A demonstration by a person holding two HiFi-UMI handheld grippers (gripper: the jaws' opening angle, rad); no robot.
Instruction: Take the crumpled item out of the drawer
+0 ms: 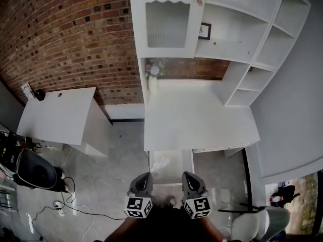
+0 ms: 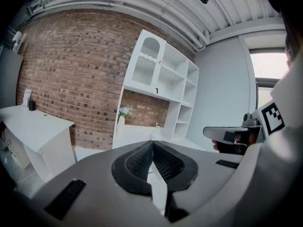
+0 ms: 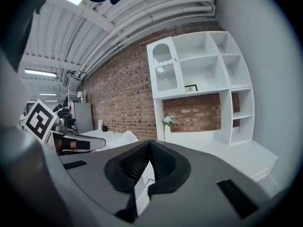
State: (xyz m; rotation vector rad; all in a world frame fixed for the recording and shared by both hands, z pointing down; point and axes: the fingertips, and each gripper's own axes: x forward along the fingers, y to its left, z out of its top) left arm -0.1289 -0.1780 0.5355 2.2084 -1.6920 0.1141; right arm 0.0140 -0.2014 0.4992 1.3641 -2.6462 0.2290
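Although both tools hung low at the bottom centre of the head view, the open drawer (image 1: 187, 161) showed just above them in the frame, pulled out from under the front edge of the white desk (image 1: 202, 120). A pale crumpled item (image 1: 160, 166) lay inside it, toward the drawer's left side. It was too blurred there to give a long axis.

The left gripper (image 1: 143, 180) had its 2 jaws pressed together with nothing between them. The right gripper (image 1: 192, 180) was the same, its pads meeting on empty air. In the right gripper view a white crumpled lump (image 3: 124, 137) peeked up left of centre, which was probably that same item.

The relation that mattered was this:
- **Left gripper:** the item lay almost straight up-frame from its tips, so it looked the nearer of the 2.
- **Right gripper:** it faced the drawer's barer right half and would have had to angle toward the left of the frame.

Both tools pointed only slightly downward, over the drawer more than into it. I judged that a reach would call for parted jaws and a steeper dip.
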